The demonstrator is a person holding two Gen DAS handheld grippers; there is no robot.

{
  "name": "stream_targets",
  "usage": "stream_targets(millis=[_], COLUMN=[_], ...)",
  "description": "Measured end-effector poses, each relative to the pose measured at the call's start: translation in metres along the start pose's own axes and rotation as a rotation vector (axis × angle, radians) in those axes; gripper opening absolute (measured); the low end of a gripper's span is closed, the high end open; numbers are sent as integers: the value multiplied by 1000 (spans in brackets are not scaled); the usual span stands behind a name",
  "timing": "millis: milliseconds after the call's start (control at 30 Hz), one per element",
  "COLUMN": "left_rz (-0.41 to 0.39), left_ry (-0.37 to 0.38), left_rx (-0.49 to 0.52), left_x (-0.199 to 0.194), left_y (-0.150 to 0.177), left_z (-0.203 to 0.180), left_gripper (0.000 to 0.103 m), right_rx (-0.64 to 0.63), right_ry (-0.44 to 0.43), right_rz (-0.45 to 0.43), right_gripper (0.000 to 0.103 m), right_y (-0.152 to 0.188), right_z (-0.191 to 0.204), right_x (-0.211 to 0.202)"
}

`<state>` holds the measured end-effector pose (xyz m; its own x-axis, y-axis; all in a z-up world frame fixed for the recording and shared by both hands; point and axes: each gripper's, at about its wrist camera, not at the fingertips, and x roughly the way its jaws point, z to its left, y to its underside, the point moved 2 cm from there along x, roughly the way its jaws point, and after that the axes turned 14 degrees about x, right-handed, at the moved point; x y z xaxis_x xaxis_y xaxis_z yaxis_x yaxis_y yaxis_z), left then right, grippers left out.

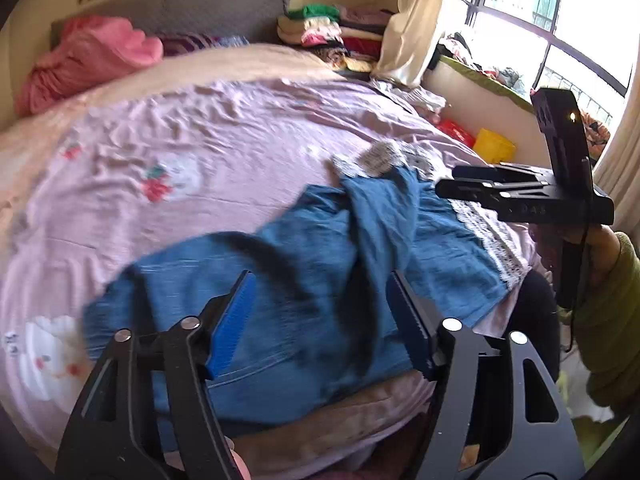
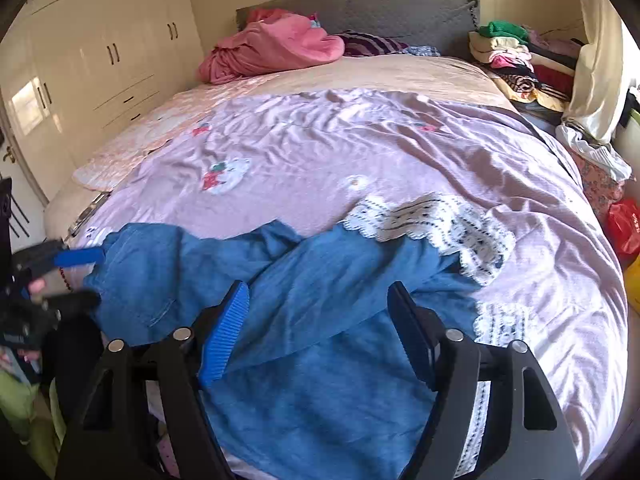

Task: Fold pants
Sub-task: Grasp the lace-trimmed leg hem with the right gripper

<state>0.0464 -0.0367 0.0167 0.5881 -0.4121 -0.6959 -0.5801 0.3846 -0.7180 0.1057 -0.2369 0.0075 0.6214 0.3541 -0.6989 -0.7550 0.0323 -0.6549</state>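
Both grippers hang over the near edge of the bed [image 2: 400, 80], and the pants [image 2: 320, 340] lie rumpled on the lilac sheet [image 2: 360, 140], low in both views around six o'clock. The left gripper [image 1: 320, 312] has its blue pads spread wide with only air between them, the denim lying below. The right gripper [image 2: 316, 328] stands just as wide, nothing pinched, and shows again in the left view out at three o'clock. The pants look loosely doubled over: one blue leg is thrown across the other toward one o'clock, and the white lace cuffs [image 2: 432, 216] sit bunched at the far end, not lined up. So I judge this an early fold at best; the fabric is wrinkled, the edges do not match, and smoothing, squaring the legs and at least one more fold seem to be left. A pink blanket [image 2: 276, 44] sits by the headboard at twelve o'clock, and a stack of clothes [image 2: 516, 60] at two. As for writing, there are faint embossed marks on the right gripper's body in the left view, too blurred to read.
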Motion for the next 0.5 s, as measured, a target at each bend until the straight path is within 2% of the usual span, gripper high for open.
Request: stream_targets(millis=[67,333,500], left_rz=[9,70,110], left_ry=[35,105,151], left_rx=[-7,-6,-42], left_x=[12,57,84], left_y=[-2,-6,-5], left_z=[-8,-28,-32], left_gripper=[63,64,64], right_rx=[6,9,1], right_ry=[7,41,62], right_rz=[3,24,51], right_gripper=[77,80,81], right_y=[-6,-37,-45], right_z=[-4,-9,-8], right_x=[4,33,54])
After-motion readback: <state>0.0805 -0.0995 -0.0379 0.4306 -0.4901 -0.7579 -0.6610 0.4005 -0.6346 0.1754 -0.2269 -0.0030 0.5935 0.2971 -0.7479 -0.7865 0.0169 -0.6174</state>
